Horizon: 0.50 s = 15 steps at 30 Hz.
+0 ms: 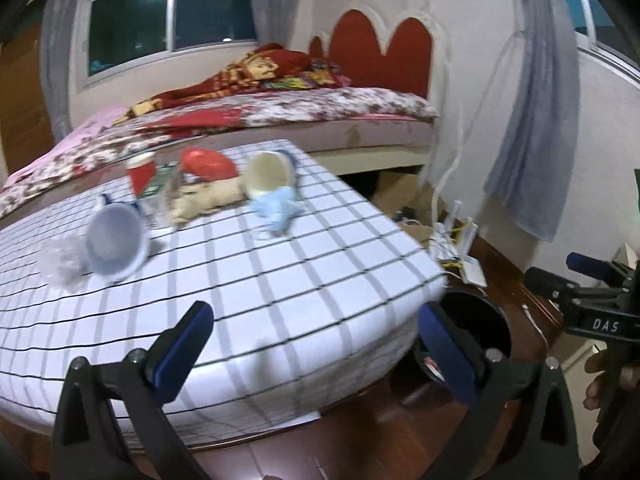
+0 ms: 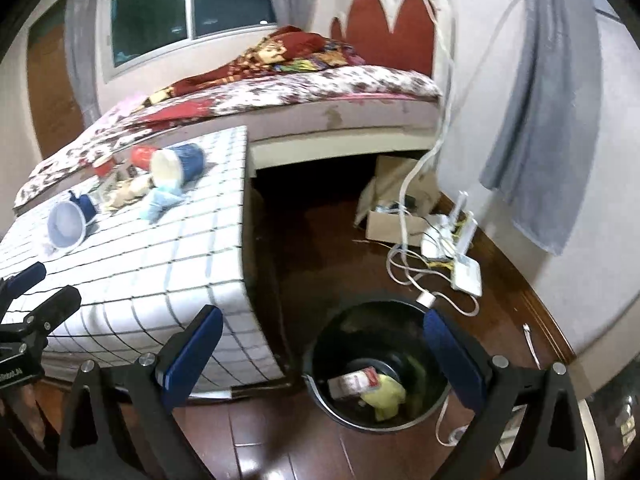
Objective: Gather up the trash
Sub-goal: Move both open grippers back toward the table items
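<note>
On the checked table lie a tipped blue cup, a red cup, a red wrapper, a cream-lined cup, a blue face mask, crumpled beige paper and clear plastic. My left gripper hangs open over the table's near corner, with nothing between its fingers. My right gripper is wide open above the black bin on the floor. In the bin lie a red-and-white packet and a yellow scrap. The same cups and mask show on the table.
A bed stands behind the table. A white router, loose cables and a cardboard box lie on the wooden floor by the wall. A grey curtain hangs at right. A person's hand holds the right gripper.
</note>
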{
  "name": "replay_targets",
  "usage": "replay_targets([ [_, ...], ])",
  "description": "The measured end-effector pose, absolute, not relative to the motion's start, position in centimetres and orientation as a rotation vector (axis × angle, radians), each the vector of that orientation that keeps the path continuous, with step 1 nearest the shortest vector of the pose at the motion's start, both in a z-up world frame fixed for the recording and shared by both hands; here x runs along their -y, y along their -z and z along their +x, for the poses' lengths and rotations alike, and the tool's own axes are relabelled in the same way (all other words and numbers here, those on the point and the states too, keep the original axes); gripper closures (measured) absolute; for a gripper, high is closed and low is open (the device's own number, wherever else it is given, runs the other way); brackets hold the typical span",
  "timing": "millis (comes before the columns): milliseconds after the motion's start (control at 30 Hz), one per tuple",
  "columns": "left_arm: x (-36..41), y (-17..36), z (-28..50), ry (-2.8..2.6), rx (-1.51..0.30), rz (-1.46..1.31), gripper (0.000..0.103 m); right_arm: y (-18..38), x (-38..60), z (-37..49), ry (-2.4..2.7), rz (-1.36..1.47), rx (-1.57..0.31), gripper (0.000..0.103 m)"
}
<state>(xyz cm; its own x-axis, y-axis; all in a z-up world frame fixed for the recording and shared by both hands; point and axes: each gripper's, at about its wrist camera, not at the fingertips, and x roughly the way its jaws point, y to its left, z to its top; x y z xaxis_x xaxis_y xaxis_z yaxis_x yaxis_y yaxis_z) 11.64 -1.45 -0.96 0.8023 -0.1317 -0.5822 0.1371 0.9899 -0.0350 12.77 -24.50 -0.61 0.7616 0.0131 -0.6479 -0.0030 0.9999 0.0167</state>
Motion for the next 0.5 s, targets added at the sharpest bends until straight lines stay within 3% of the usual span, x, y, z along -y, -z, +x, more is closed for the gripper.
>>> replay_targets([
  [500,-11.1,1.7,11.3,-0.080,-0.625,-0.073,0.001,-0.8,13.5,17.4,-0.218,0.036,-0.664,0.001],
])
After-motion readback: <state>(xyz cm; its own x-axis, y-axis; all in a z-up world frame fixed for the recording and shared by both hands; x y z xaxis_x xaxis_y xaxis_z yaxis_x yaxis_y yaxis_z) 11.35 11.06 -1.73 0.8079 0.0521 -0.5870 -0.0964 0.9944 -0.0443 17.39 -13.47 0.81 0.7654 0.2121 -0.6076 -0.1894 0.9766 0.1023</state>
